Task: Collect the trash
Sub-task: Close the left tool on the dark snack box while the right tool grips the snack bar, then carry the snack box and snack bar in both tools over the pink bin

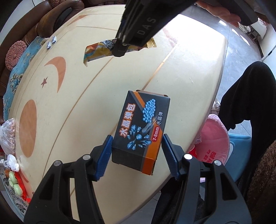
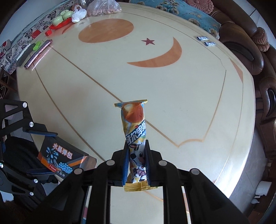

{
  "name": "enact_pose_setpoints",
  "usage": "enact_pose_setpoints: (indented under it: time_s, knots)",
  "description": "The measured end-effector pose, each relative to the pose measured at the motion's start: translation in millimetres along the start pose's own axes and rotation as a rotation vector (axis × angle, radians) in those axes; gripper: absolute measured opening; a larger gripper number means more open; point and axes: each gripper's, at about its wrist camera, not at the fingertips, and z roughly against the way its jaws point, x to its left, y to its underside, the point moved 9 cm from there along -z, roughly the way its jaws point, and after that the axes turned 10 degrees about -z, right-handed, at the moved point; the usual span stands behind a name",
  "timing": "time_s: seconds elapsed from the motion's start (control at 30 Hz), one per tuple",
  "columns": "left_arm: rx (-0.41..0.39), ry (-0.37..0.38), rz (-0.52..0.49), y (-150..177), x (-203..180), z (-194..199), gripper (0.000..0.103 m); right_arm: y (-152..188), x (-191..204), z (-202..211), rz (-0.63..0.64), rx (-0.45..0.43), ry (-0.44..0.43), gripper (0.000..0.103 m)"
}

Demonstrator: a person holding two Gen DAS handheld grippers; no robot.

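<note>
My left gripper point(image 1: 137, 142) is shut on a dark grey and orange cardboard box point(image 1: 144, 118) with blue beads printed on it, held above the cream table point(image 1: 72, 106). The same box point(image 2: 60, 160) shows at the lower left of the right wrist view, between the left gripper's blue pads. My right gripper point(image 2: 137, 146) is shut on a long yellow snack wrapper point(image 2: 133, 120) that sticks out past its fingers, clear of the tabletop. In the left wrist view that wrapper point(image 1: 96, 50) hangs under the right gripper's black body point(image 1: 138, 25) at the top.
Two small blue sachets point(image 2: 206, 41) lie near the table's far edge by a brown sofa point(image 2: 245, 44). A phone point(image 2: 38, 54), red and green items point(image 2: 60, 22) and a plastic bag point(image 2: 103, 7) sit at the far left. A pink-lined bin point(image 1: 213, 143) stands beside the table.
</note>
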Motion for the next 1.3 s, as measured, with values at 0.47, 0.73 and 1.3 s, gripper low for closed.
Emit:
enact_pose_setpoints:
  time_s: [0.47,0.73,1.3]
  knots:
    - [-0.079,-0.093,-0.004,5.4,-37.7,79.7,0.058,66.5,1.9,81.2,-0.040,-0.073,0.030,0.016]
    - [-0.109,-0.129,0.001,18.1,-75.7,115.6,0.058,124.7,34.3,121.5,-0.022,-0.100,0.024,0.016]
    - [-0.151,-0.030,0.067,57.2,-172.8,90.9,0.058,235.0,87.7,128.1,-0.051,-0.118,-0.047,0.016]
